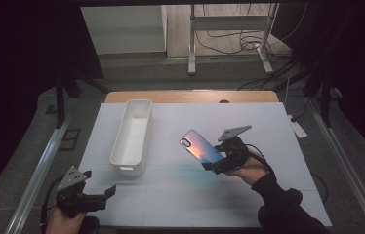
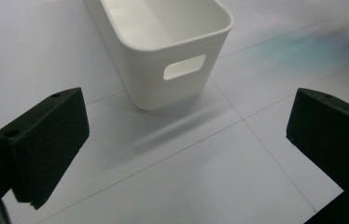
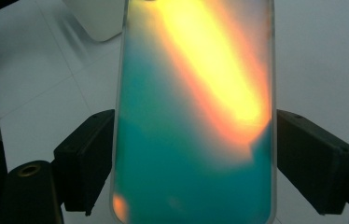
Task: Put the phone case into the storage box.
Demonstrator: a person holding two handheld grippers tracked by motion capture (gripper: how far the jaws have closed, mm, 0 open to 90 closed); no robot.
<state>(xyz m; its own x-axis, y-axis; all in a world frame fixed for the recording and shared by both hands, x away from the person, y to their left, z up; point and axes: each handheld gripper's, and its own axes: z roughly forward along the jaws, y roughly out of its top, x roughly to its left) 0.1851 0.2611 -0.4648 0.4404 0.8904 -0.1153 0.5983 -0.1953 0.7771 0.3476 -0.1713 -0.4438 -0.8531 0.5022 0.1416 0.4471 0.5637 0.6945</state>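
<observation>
I had the phone case (image 1: 201, 148) clamped across its width in the right gripper (image 1: 218, 165), lifted off the table, right of the white bin (image 1: 132, 134). The left gripper (image 1: 103, 191) waited wide, empty, near-left. Carrying step; next needed a leftward swing over the bin.

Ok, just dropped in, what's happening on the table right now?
The person's right claw is clamped on the sides of an iridescent phone case, held up above the white table, tilted toward the white bin. The left claw sits open and empty near the table's front left corner, pointed at the bin's handle end. Nothing shows inside the bin.
</observation>
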